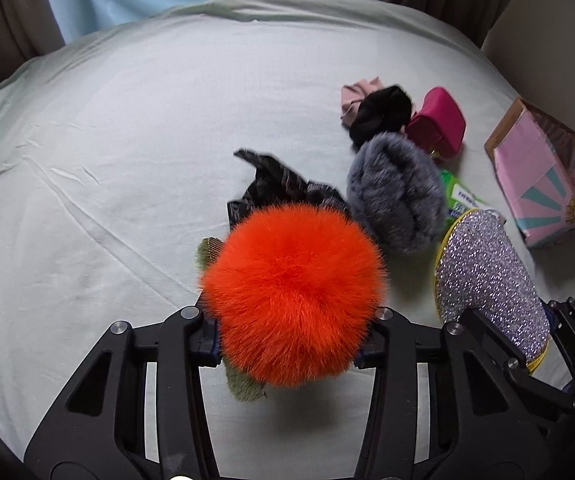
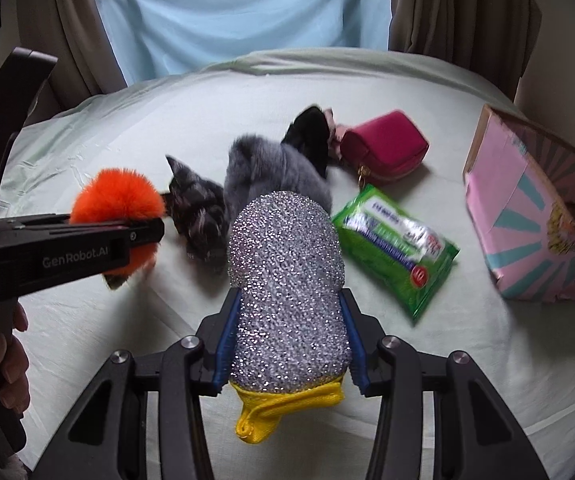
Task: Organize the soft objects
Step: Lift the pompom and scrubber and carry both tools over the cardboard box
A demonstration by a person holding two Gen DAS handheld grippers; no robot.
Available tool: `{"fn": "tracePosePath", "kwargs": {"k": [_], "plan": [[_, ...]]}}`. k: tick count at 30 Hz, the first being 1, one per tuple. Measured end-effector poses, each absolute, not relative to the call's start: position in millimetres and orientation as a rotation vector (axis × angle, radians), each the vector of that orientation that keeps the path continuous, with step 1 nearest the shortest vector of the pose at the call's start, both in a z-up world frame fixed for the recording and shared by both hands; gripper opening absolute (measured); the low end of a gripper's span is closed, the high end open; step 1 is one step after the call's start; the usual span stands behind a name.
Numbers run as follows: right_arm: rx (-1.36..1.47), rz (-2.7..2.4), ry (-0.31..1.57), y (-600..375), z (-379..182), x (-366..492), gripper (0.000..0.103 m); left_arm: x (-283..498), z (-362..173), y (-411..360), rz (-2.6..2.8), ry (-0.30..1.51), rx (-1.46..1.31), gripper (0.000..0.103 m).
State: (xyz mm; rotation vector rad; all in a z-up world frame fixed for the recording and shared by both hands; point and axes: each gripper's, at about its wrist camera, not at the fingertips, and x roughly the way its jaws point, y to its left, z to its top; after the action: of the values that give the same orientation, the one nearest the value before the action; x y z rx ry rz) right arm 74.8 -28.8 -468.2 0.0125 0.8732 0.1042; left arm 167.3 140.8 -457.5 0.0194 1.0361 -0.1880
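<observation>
Orange pom-pom [image 1: 293, 294] sits clamped in the left gripper's [image 1: 289, 344] jaws; right gripper's [image 2: 287, 354] jaws clamp the glittery pouch [image 2: 287, 280].

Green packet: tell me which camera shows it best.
The right wrist view. The green packet lies fully exposed on the sheet, printing visible though blurred. In the left wrist view only a sliver shows, hidden behind the grey fur piece and the glitter pouch.
</observation>
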Motion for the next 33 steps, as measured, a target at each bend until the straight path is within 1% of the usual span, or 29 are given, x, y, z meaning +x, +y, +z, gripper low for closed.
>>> {"fn": "tracePosePath", "kwargs": {"k": [5, 11, 15, 19, 23, 26, 33], "plan": [[0.034, 0.116, 0.816, -45, -411, 80, 0.043, 166, -405, 127, -0.181, 0.995, 0.014, 0.040], [0.066, 0.119, 0.727, -80, -328, 87, 0.043, 169, -324, 92, -0.181, 0.920, -0.003, 0.040], [0.081, 0.113, 0.687, -115, -279, 91, 0.043, 172, -276, 49, -0.195, 0.874, -0.011, 0.040], [0.089, 0.090, 0.666, -163, -240, 96, 0.043, 180, -241, -4, -0.213, 0.845, -0.033, 0.040], [0.080, 0.057, 0.676, -216, -215, 101, 0.043, 188, -227, -64, -0.240, 0.840, -0.052, 0.040], [0.081, 0.026, 0.711, -261, -210, 112, 0.043, 195, -226, -119, -0.269, 0.856, -0.060, 0.040], [0.097, -0.018, 0.830, -350, -230, 132, 0.043, 215, -260, -213, -0.322, 0.960, -0.060, 0.040]]}}
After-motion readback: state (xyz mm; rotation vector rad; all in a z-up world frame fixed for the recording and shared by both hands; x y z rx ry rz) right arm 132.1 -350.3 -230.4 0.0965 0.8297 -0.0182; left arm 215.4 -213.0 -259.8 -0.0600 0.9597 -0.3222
